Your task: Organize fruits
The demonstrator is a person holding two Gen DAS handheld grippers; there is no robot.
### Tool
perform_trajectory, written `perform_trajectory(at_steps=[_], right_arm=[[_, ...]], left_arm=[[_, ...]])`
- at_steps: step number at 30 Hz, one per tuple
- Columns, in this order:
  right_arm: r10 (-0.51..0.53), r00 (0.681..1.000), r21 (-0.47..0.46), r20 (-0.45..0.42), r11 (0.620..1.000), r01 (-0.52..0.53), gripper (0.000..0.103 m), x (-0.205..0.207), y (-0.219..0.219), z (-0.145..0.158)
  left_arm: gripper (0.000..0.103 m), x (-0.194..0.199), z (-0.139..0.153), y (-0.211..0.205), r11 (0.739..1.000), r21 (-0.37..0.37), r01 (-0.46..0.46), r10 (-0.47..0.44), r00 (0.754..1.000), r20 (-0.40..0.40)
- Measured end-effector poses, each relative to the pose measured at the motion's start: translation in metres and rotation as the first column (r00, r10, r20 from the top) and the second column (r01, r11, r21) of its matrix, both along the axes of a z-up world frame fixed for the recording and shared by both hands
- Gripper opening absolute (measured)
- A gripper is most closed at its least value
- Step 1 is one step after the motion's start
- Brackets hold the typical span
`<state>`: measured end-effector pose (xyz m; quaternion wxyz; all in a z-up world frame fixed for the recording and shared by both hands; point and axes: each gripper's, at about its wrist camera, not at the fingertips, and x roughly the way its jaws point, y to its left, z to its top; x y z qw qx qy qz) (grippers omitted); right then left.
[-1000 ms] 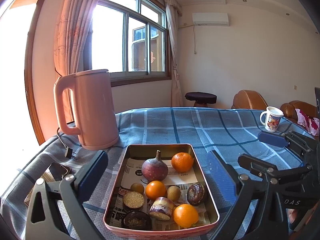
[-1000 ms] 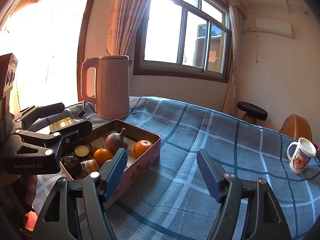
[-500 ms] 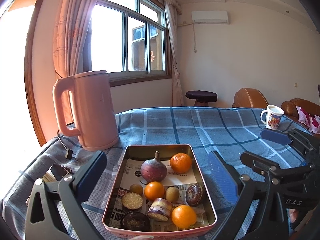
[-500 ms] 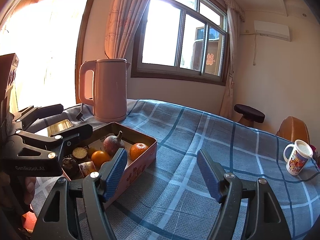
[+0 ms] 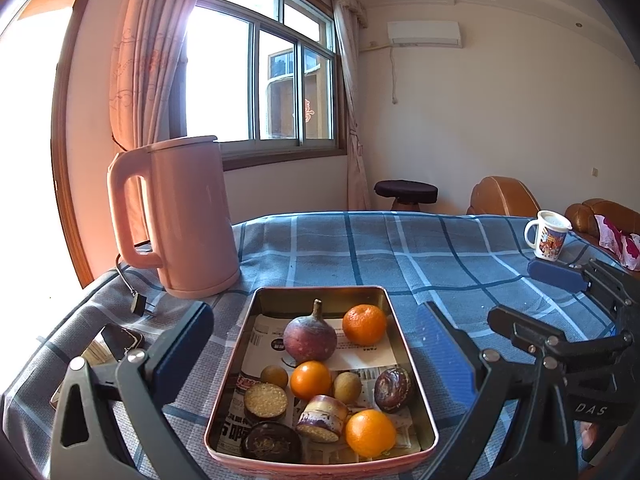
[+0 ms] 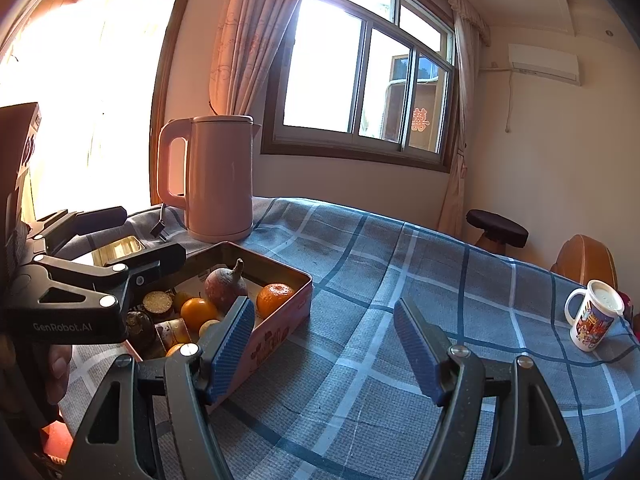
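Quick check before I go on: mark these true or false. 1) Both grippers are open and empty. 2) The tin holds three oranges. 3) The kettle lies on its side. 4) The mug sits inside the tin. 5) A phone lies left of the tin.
1) True: left gripper and right gripper hold nothing.
2) True: three oranges in the tin.
3) False: the kettle stands upright.
4) False: the mug stands on the cloth, far from the tin.
5) True: phone.
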<state>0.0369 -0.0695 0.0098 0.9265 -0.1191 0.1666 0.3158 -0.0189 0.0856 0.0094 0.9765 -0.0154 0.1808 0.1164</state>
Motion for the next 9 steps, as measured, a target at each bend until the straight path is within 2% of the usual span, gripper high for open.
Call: perform_trajectory(at_steps=[9], right_arm=[[-0.018,1.0,0.001,0.004,1.0,0.018,0.073,0.0003,-0.0029,-0.0018]], left_arm=[[0.103,0.0016,-0.0046,-0.0078,1.0,0.021,0.021,-0.02,1.0,-0.017]])
